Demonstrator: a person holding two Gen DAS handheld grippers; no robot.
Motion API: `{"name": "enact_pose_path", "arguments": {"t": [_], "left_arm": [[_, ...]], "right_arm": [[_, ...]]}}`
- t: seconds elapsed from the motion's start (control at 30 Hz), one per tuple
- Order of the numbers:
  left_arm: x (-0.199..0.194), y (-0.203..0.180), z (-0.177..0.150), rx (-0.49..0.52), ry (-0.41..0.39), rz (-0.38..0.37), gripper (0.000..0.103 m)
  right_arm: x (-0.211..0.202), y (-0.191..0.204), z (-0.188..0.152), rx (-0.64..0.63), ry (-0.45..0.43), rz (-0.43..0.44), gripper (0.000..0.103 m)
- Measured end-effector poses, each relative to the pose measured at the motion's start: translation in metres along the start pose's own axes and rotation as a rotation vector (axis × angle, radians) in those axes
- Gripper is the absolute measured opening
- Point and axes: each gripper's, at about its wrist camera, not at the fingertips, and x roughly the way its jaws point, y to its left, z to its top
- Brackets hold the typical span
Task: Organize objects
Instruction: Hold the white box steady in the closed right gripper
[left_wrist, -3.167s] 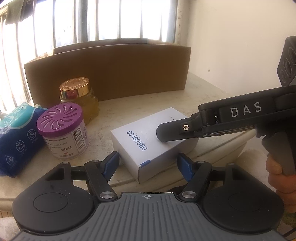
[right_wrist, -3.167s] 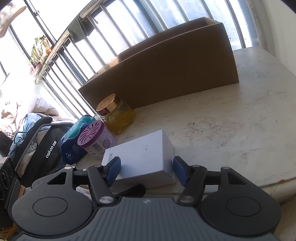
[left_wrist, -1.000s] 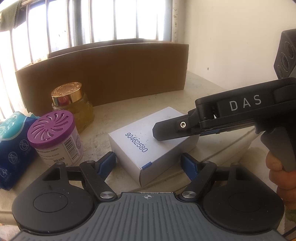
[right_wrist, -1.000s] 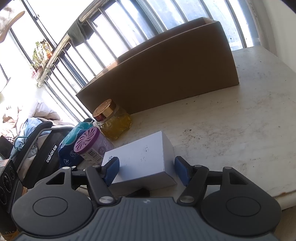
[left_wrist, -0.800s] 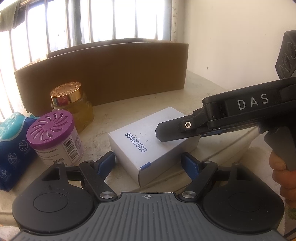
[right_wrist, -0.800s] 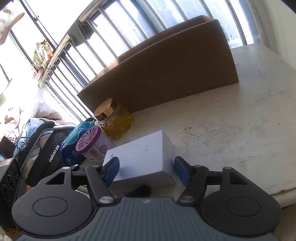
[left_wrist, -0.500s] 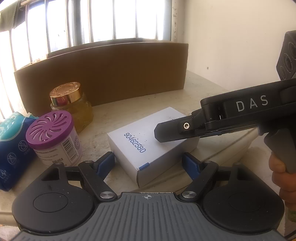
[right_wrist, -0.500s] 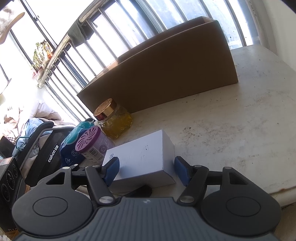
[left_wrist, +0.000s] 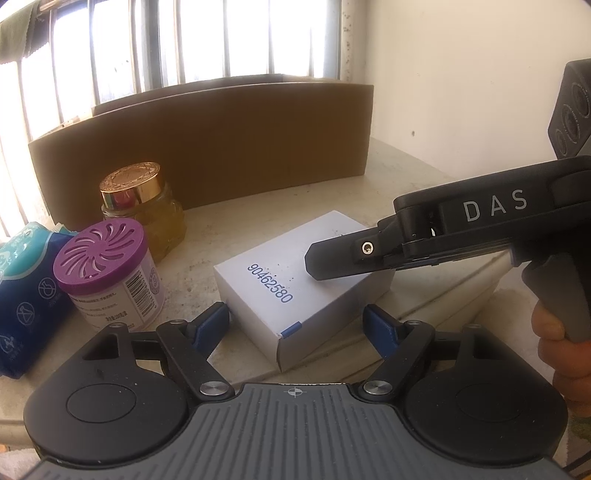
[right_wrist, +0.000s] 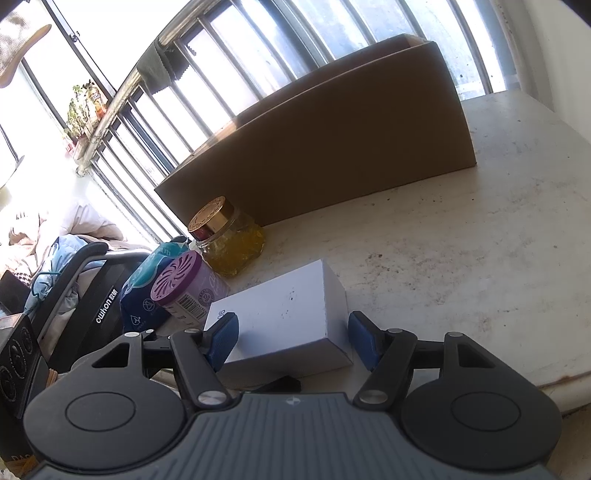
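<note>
A white box printed 90462580 lies on the stone counter near its front edge; it also shows in the right wrist view. My left gripper is open, its blue fingertips either side of the box's near corner, not touching. My right gripper is open with its fingertips on both sides of the box; in the left wrist view its black finger reaches over the box from the right. A purple-lidded canister, a gold-lidded glass jar and a blue wipes pack stand to the left.
A long open cardboard box stands at the back of the counter below the barred window; it also shows in the right wrist view. A white wall is on the right. A black stroller stands beyond the counter's left end.
Almost nothing has changed. Both grippers stay open around the white box; the right gripper has shifted only slightly over the box.
</note>
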Motion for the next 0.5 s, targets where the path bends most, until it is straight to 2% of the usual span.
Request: {"name": "enact_pose_path", "arguments": {"t": [0.33, 0.5], "left_arm": [[0.0019, -0.0014, -0.0015, 0.004, 0.002, -0.005, 0.085], [0.0021, -0.0018, -0.0021, -0.002, -0.003, -0.001, 0.084]], "right_arm": [[-0.0003, 0.0004, -0.0004, 0.001, -0.001, 0.0, 0.069], [-0.0001, 0.0008, -0.0004, 0.002, -0.003, -0.004, 0.07]]}}
